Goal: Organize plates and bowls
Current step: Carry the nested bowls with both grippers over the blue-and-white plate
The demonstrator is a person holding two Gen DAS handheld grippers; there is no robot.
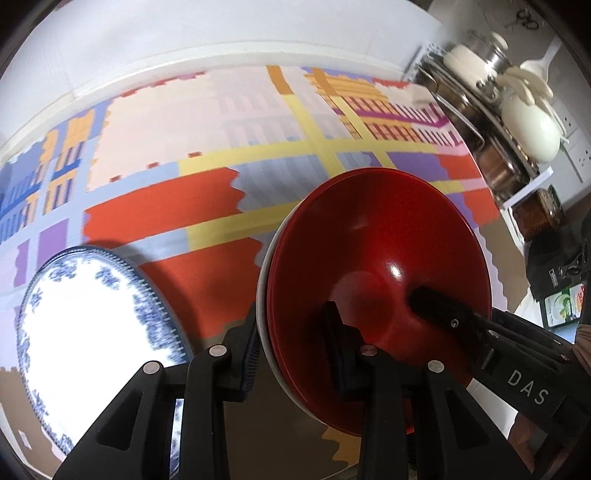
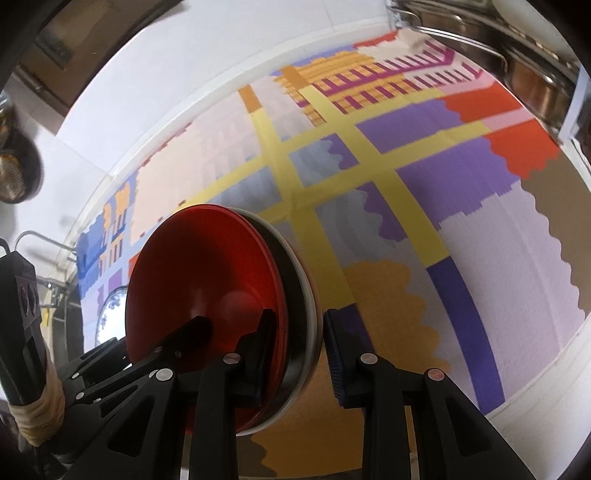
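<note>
The work surface is a table covered by a patterned cloth (image 1: 207, 155) with blocks of red, purple, peach and blue crossed by yellow bands. A white wall (image 1: 184, 33) borders its far edge.

At the far right of the left wrist view, a metal rack (image 1: 491, 147) holds steel pots and white utensils.

A stack of bowls (image 1: 376, 266), red inside with a white outer rim, is held tilted on edge above the cloth. The left gripper (image 1: 295, 339) pinches the stack's rim, one finger inside the red bowl and one outside. The right gripper (image 2: 295, 354) straddles the opposite rim, inner finger inside the bowl; its outer pad (image 2: 334, 365) stands slightly off the white rim.

A blue-and-white plate (image 1: 92, 332) lies on the cloth just left of the bowls.
</note>
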